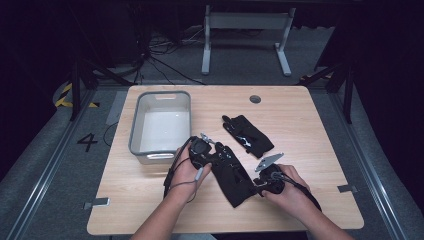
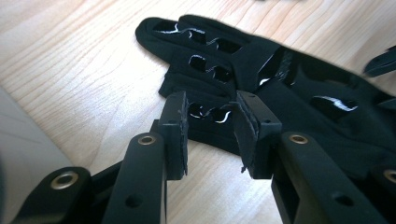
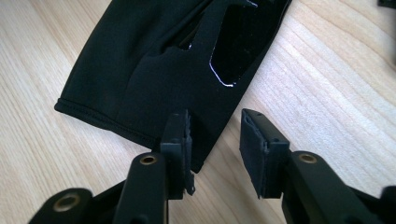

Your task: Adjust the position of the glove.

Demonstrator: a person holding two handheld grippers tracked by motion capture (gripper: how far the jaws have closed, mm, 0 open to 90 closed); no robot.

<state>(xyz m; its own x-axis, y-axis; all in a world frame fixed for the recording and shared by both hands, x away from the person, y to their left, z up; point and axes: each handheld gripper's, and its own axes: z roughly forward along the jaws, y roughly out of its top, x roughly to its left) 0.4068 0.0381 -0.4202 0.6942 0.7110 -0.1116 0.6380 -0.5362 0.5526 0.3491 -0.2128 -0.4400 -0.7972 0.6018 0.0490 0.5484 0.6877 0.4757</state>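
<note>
The only legible marking is a dark numeral "4" (image 1: 87, 142) on the grey floor, left of the desk. No brand or label can be read on either glove.

My left gripper (image 1: 212, 150) sits at the finger end of the near black fabric glove with glossy patches (image 1: 232, 176), which lies flat on the light wooden desk (image 1: 310, 125), running diagonally from upper left to lower right. My left hand (image 1: 187, 170) wraps the gripper body from below, forearm entering from the bottom edge. In the left gripper view my fingers (image 2: 175, 126) stand partly apart, straddling one glove finger; the pads do not press on the fabric, so nothing is held.

My right gripper (image 1: 260, 187) is at the cuff end of the same glove. My right hand (image 1: 287, 187) grips the body, with the forearm angled in from the lower right. In the right gripper view my fingers (image 3: 180, 135) are partly apart: one pad rests at the cuff's corner edge, the other stands over bare wood beside it. Nothing is clamped.

A second black fabric glove (image 1: 248, 135) lies farther back, near the desk's middle, apart from the first. A grey rectangular plastic bin (image 1: 135, 132) stands at the left of the desk, just beside my left hand.
</note>
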